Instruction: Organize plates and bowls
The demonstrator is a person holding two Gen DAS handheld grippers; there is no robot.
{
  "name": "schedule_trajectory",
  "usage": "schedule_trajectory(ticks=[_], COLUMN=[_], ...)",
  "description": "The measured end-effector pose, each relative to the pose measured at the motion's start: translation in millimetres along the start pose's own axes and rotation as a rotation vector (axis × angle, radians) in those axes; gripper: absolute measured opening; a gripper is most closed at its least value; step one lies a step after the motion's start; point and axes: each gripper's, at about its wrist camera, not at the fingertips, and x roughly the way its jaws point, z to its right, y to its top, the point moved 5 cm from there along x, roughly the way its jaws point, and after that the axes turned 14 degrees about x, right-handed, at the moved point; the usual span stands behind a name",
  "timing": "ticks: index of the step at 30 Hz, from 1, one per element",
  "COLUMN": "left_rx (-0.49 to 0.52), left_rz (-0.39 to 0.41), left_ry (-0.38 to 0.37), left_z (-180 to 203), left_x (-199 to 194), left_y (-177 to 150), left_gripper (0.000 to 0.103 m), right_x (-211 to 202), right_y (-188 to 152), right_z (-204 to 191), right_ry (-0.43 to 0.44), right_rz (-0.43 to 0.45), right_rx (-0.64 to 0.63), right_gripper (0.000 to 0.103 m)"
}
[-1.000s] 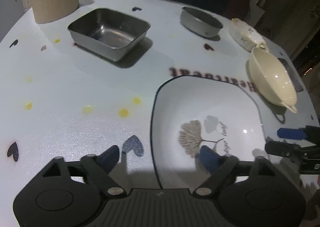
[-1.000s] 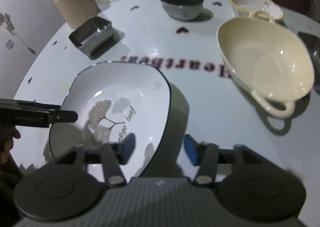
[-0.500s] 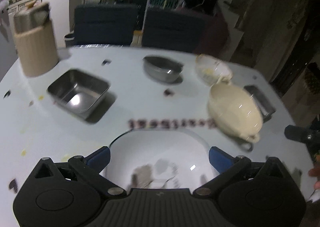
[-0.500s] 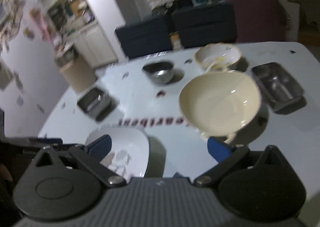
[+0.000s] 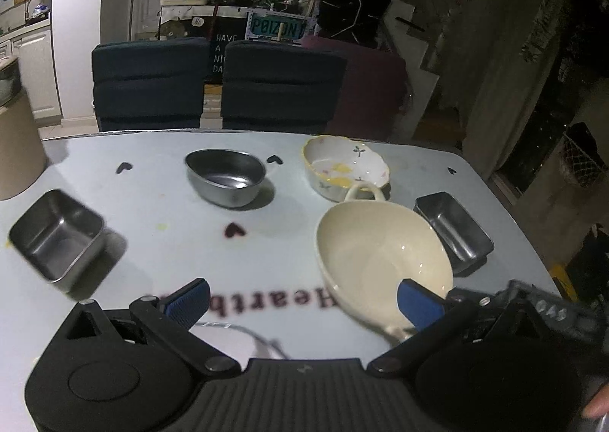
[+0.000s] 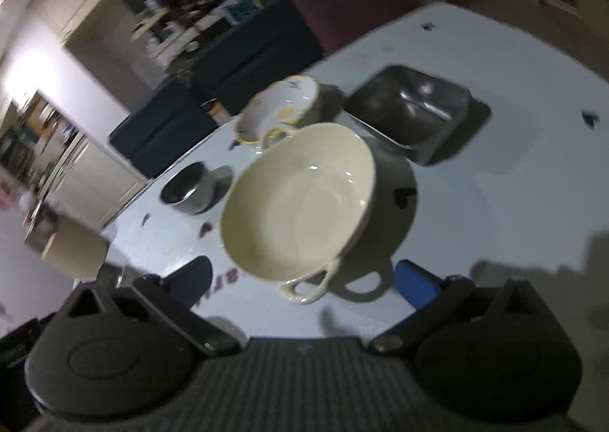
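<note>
A cream two-handled bowl [image 5: 380, 253] stands on the white table [image 5: 160, 241], right of centre. Behind it sits a white flowered bowl [image 5: 342, 167] with a yellow rim. My left gripper [image 5: 302, 302] is open and empty, above the table's near side, its right finger in front of the cream bowl. My right gripper [image 6: 300, 279] is open and empty, with the cream bowl [image 6: 297, 200] and its near handle just beyond the fingers. The rim of the white leaf plate [image 5: 243, 333] shows just behind my left gripper's body.
A round steel bowl [image 5: 226, 177] stands at the back centre. One square steel pan [image 5: 57, 238] is at the left, another [image 5: 453, 232] right of the cream bowl. A tan container [image 5: 15, 150] stands at far left. Chairs [image 5: 213, 85] line the far edge.
Both grippers have let go of the white leaf plate, opened wide and lifted back. Both views now look level across the table, and the right one has turned toward the cream bowl.
</note>
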Motion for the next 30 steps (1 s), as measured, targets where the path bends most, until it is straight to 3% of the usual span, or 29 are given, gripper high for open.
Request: schedule_trajectory(ticks=[3,5,7,8,10,15,23,30], left_rx=[0.002,0.009,0.021,0.028,0.041,0.064,0.081,0.094], left_rz=[0.004,0.005,0.002,-0.002,-0.012,-0.026,-0.052,-0.061], left_ry=[0.004,0.005,0.007,0.009,0.017,0.029,0.028,0.028], left_z=[7.0,11.2,13.9,14.9,16.2,15.9,17.1,16.4], left_x=[13.1,20.7,27.6,31.2,37.5,50.4,60.6,65.7], left_y=[6.6,9.7,11.5,11.8,12.6,14.4,12.2,10.8], left_gripper=[0.103,0.103,0.103,0.103,0.103,0.103,0.103,0.103], right_x=[15.5,27.5,38.8,44.2,54.3,61.1,51.0,40.2], right_y=[5.2,4.9,4.1,2.2,-3.0,-11.3,-6.9,12.0], right_z=[11.9,17.8,23.7,26.4,30.0,23.7,6.5,16.2], right_ry=[-0.014,-0.001,0.006,-0.002,-0.032,-0.025,-0.067,-0.118], right_rz=[-0.006,-0.027,-0.058,-0.07,-0.093,-0.1,-0.119,-0.091], right_rx=[0.106,0.195,0.255,0.269,0.27,0.199,0.045,-0.08], right_gripper=[0.103,0.096,0.078,0.074,0.054,0.028,0.02,0.013])
